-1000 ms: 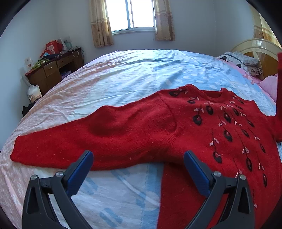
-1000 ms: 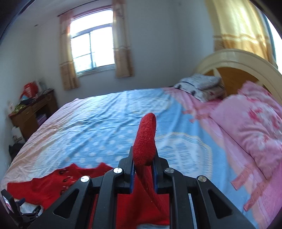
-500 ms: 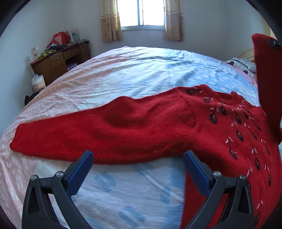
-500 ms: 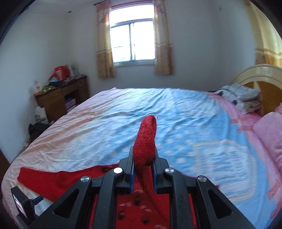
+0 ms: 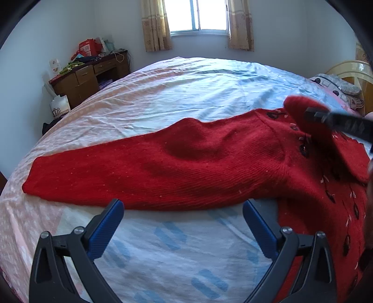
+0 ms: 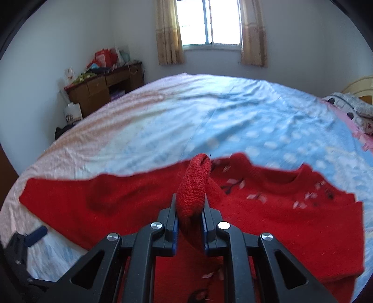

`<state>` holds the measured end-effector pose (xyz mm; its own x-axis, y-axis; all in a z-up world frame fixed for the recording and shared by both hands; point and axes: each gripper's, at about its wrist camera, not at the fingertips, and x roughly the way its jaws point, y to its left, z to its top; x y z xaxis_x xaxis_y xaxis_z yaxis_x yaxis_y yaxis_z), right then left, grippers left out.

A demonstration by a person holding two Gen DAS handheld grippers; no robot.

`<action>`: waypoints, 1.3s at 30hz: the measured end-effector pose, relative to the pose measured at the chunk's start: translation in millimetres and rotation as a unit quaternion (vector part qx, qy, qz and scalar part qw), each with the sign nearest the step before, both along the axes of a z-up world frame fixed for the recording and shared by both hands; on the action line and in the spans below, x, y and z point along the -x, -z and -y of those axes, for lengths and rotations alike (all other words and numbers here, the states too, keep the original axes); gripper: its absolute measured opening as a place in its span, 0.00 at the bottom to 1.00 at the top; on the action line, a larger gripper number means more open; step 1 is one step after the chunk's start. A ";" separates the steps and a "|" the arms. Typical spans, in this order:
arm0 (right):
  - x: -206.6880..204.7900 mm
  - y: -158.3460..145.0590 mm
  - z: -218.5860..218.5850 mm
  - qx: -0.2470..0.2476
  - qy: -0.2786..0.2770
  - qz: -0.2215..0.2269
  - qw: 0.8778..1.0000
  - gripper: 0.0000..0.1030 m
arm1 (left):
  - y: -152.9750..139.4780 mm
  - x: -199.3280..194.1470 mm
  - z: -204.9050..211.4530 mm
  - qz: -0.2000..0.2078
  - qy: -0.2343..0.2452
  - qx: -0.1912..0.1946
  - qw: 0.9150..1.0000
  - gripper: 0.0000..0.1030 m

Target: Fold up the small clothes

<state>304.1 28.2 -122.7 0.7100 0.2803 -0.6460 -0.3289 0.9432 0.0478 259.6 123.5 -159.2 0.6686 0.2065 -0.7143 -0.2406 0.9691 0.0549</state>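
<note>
Red sweater (image 6: pixel 279 223) shows no readable label; print on desk (image 6: pixel 102 86) clutter seems blurred.

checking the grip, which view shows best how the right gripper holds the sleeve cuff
The right wrist view: the right gripper is shut on the red sleeve cuff, seen close between its pads. The left wrist view shows only a blurred cuff beside the gripper's dark edge.

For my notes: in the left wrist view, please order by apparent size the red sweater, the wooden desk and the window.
1. red sweater
2. wooden desk
3. window, partly cut off, so second and third places are unsure.
</note>
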 end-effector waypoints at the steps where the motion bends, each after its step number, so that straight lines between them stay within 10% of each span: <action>1: -0.1 5.8 -1.9 0.000 -0.002 -0.005 1.000 0.14 | 0.1 0.0 0.2 -0.001 0.000 -0.001 1.000 1.00; 13: 6.2 40.7 -9.0 0.000 -0.064 -0.059 0.996 0.17 | -2.2 -2.0 8.3 -0.004 0.000 -0.015 1.000 1.00; 18: 17.4 30.9 25.2 -0.015 -0.062 -0.085 0.994 0.60 | -12.1 -5.3 11.9 0.003 0.011 -0.009 1.000 1.00; 30: 89.2 21.7 146.3 -0.010 -0.003 -0.104 0.994 0.60 | -26.1 -46.8 65.8 0.020 0.114 0.028 0.993 0.97; 33: 105.1 32.0 164.8 0.002 0.012 -0.103 0.995 0.60 | -17.2 -62.6 78.9 0.001 0.129 0.029 0.991 0.76; 36: 119.4 44.5 175.2 0.020 0.021 -0.099 0.995 0.60 | -2.1 -76.3 86.1 -0.031 0.137 0.016 0.990 0.13; 39: 131.8 46.4 179.3 0.034 0.019 -0.075 0.996 0.60 | -4.1 -68.2 84.6 -0.013 0.138 0.020 0.990 0.10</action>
